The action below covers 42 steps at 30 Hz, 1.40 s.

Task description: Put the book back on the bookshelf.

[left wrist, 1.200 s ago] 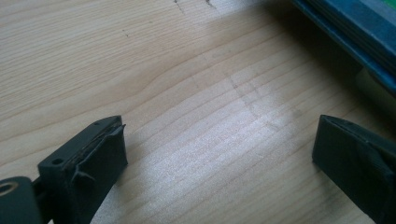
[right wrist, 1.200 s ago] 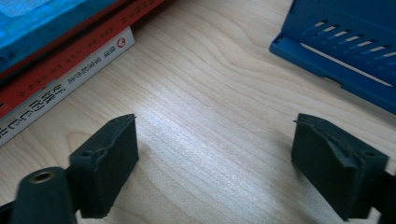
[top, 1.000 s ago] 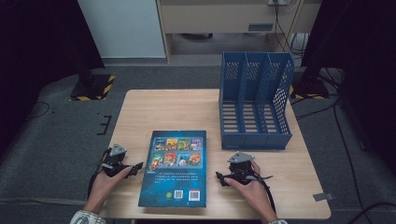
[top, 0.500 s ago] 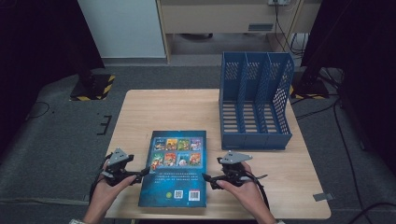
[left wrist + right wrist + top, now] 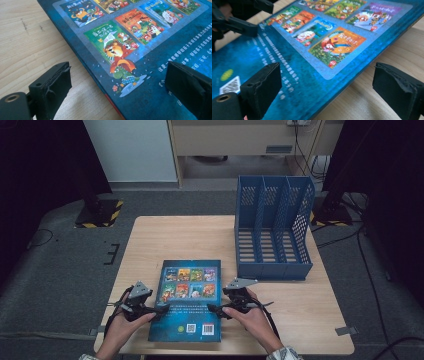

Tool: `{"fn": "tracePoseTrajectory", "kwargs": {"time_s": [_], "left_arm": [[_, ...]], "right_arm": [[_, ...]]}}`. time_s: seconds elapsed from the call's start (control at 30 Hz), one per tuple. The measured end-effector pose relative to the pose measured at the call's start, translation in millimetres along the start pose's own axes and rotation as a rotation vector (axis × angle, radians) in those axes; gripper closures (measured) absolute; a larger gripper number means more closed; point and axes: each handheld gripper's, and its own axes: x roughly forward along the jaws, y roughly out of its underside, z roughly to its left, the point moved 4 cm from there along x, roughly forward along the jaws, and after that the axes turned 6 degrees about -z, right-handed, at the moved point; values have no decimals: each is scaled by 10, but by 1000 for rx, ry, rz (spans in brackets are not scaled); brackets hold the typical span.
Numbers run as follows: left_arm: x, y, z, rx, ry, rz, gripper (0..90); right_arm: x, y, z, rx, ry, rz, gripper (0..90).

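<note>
Book (image 5: pixel 188 301) first: the blue picture book lies flat, back cover up, its left edge running between the wide-open fingers of the left gripper (image 5: pixel 161 309) and its right edge between those of the right gripper (image 5: pixel 212 309), neither holding anything. This looks like the approach to a two-sided pickup; next, each pair must straddle an edge and close. Beyond the fingertips the wooden table (image 5: pixel 165 240) carries a blue file rack (image 5: pixel 272 232), grey floor around.
</note>
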Motion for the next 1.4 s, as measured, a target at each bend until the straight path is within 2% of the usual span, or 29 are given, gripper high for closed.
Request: {"fn": "tracePoseTrajectory", "kwargs": {"time_s": [0.17, 0.2, 0.43, 0.57, 0.7, 0.83, 0.9, 1.0, 1.1, 1.23, 1.4], "left_arm": [[27, 1, -18, -15, 38, 3, 87], [37, 3, -35, -28, 68, 1, 110], [41, 9, -33, -28, 71, 4, 116], [41, 15, -30, -29, 73, 2, 115], [43, 20, -23, -35, 81, -1, 111], [78, 38, -17, -69, 106, 1, 44], [89, 42, 1, -78, 116, 2, 30], [115, 62, 36, -112, 134, 11, 2], [145, 76, 60, -150, 173, 20, 0], [146, 65, 65, -144, 175, 33, 0], [141, 61, 66, -166, 192, 45, 0]], "right_arm": [[85, 29, -52, 5, -2, 14, 81], [102, 31, -60, 16, -9, 11, 84], [206, 18, -99, 48, -46, -1, 84], [259, -4, -99, 63, -43, -9, 89], [238, -25, -104, 69, -32, -20, 137], [193, -75, -101, 66, -33, -45, 172], [187, -94, -95, 62, -33, -40, 172], [186, -102, -95, 56, -33, -35, 173], [198, -91, -103, 61, -30, -25, 173], [207, -98, -102, 59, -26, -32, 175], [196, -166, -80, 68, -31, -50, 207]]}}
